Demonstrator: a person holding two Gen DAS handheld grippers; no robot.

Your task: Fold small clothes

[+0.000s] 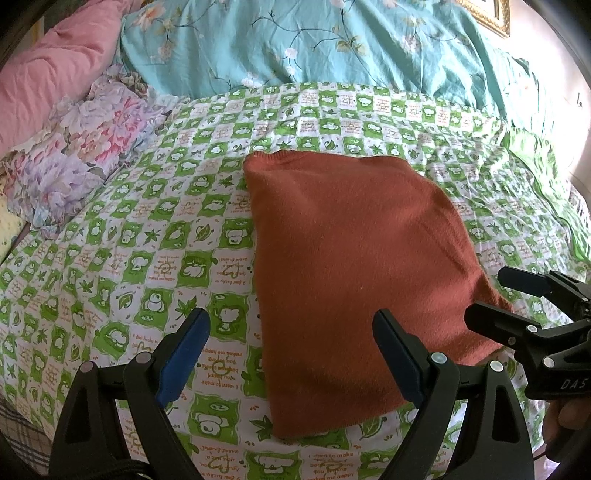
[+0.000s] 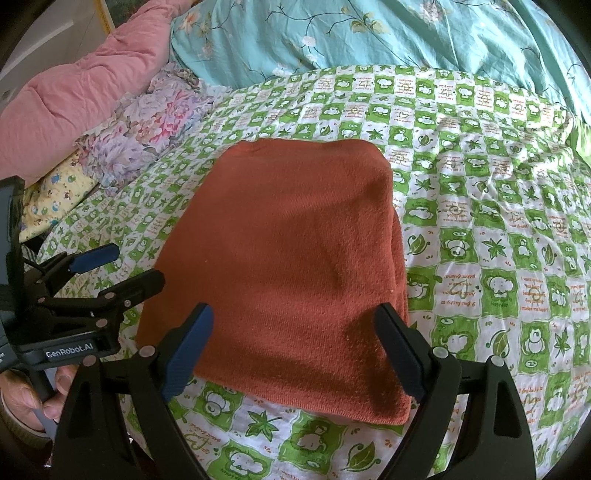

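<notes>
A rust-orange knitted garment (image 1: pixel 354 266) lies folded into a flat rectangle on the green-and-white checked bedsheet (image 1: pixel 129 258); it also shows in the right wrist view (image 2: pixel 288 266). My left gripper (image 1: pixel 291 354) is open and empty, hovering over the garment's near left edge. My right gripper (image 2: pixel 295 350) is open and empty, hovering over the garment's near edge. The right gripper also shows in the left wrist view (image 1: pixel 487 299) by the garment's right corner. The left gripper shows in the right wrist view (image 2: pixel 136 266) by the garment's left side.
A teal floral quilt (image 1: pixel 314 40) lies across the far side of the bed. A pink quilt (image 1: pixel 48 74) and a floral pillow (image 1: pixel 85 147) lie at the far left. A gold picture frame (image 1: pixel 491 14) hangs at the top right.
</notes>
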